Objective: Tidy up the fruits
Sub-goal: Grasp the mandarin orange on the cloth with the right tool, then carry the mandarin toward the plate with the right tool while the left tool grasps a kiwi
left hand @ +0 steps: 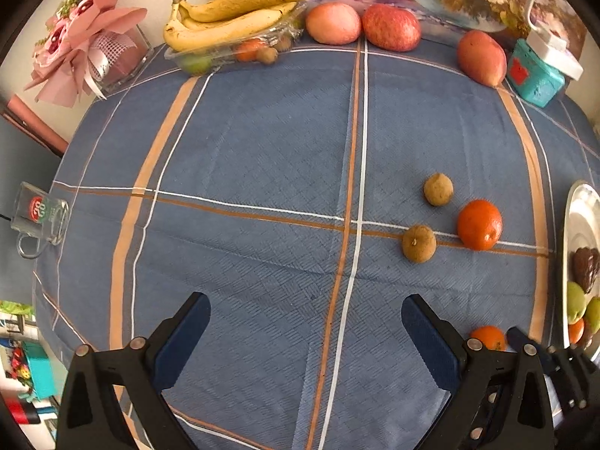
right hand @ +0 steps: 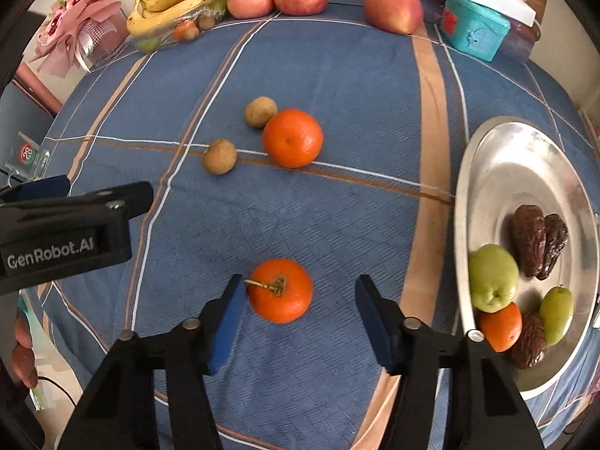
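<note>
Straddling: right gripper (right hand: 298,305) open around stemmed tangerine (right hand: 280,290) on cloth (right hand: 337,86); left pad touching, right pad apart.
Left gripper (left hand: 305,313): open, empty, over bare cloth.
Plate (right hand: 498,157): right; dates, green fruits, tangerine.
Mid-cloth: second tangerine (right hand: 293,138), two brown fruits.
Far edge: bananas (right hand: 176,0), apples.
</note>
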### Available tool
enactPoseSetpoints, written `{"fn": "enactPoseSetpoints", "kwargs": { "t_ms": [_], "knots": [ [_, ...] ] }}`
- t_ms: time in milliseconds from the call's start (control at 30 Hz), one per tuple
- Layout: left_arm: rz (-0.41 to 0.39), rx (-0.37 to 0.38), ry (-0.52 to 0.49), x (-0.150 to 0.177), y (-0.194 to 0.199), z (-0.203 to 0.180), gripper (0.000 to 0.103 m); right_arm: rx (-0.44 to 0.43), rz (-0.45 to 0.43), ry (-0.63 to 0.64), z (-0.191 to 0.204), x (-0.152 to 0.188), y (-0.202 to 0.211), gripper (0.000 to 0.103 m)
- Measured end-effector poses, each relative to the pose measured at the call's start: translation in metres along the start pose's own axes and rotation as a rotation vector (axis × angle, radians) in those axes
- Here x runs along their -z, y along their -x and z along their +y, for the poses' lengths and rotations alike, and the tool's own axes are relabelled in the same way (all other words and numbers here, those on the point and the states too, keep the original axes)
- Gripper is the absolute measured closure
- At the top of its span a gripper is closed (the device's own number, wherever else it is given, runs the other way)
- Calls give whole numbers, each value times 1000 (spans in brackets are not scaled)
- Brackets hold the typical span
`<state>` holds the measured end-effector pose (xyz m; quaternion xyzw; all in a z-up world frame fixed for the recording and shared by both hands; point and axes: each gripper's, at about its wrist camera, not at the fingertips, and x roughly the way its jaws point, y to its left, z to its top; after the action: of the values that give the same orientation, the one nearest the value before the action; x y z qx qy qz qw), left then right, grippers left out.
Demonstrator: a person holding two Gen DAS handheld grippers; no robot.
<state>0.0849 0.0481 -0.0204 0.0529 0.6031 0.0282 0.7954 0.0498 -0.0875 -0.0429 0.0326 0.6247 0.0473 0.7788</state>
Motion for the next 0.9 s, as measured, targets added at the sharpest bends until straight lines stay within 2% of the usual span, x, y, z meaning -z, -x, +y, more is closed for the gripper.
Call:
{"fn": "enactPoseSetpoints", "kwargs": {
  "t_ms": [167, 267, 467, 533, 600, 633, 700, 800, 900],
  "knots": [
    [-16, 24, 34, -1, 3, 4, 0, -17, 5, 23, 7, -1, -2, 56],
    [-21, 50, 65, -2, 4, 6, 0, -26, 10, 37, 11, 0, -3, 65],
    [-33, 133, 145, -8, -5, 10, 1, -41, -22, 12, -1, 0, 8, 65],
    [-36, 159, 146, -8, -6, 3, 5, -15, -55, -7, -9, 0, 17, 65],
    [-43, 206, 148, -11, -9, -2, 18, 45, -95, -23, -19, -2, 26, 65],
    [-44, 224, 150, -13, -10, -5, 19, 58, -107, -35, -24, -4, 30, 65],
    [-43, 266, 153, -14, -13, -9, 29, 59, -133, -78, -36, -4, 38, 65],
    [-45, 280, 146, -18, -19, -17, 45, 51, -160, -130, -50, -5, 45, 65],
    [-40, 301, 146, -20, -25, -22, 51, 39, -180, -174, -66, -3, 52, 65]
  ]
}}
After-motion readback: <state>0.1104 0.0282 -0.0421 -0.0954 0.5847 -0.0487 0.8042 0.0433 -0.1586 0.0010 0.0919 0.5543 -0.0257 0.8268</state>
